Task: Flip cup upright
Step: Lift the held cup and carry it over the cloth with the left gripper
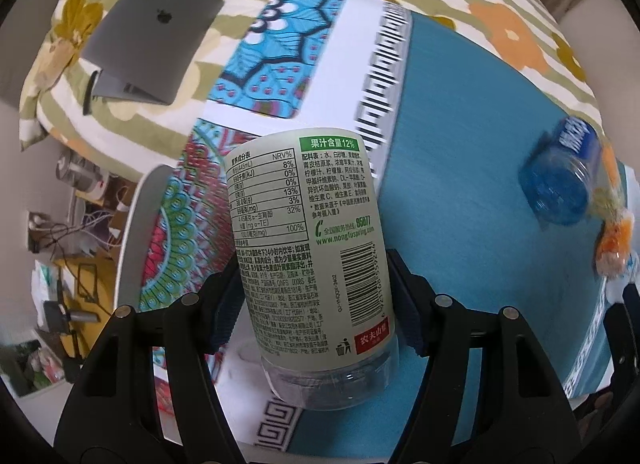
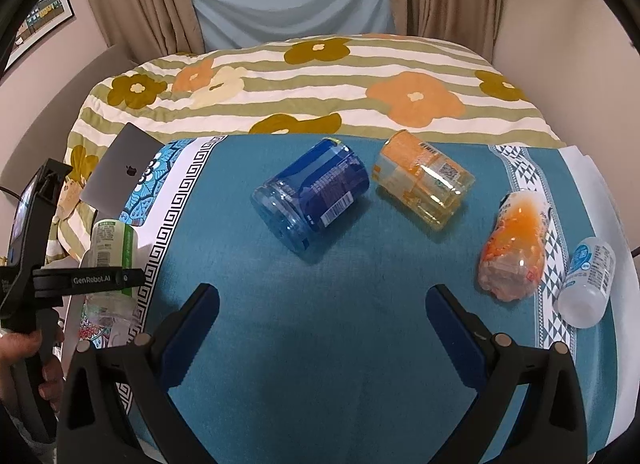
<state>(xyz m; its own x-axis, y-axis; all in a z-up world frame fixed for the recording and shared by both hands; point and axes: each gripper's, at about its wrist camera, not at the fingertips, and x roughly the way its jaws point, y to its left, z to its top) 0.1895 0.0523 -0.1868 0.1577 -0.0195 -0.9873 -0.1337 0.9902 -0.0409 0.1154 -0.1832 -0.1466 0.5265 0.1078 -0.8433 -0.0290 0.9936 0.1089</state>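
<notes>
While the left hand-held gripper (image 1: 314,304) clamps the green-labelled cup (image 1: 312,248) between its pads, the cup stands nearly vertical, clear base toward the camera, over the patterned left edge of the teal cloth (image 1: 460,184). The right hand-held gripper (image 2: 322,304) is spread wide, grasping nothing, above the near cloth. Farther out lie a blue cup (image 2: 312,194) on its side at centre, a yellow cup (image 2: 424,184) just right of it, then an orange cup (image 2: 514,244) and a white bottle (image 2: 586,282) (all tipped over). A closed laptop (image 2: 116,174) rests far left on the flowered bed (image 2: 320,80).
</notes>
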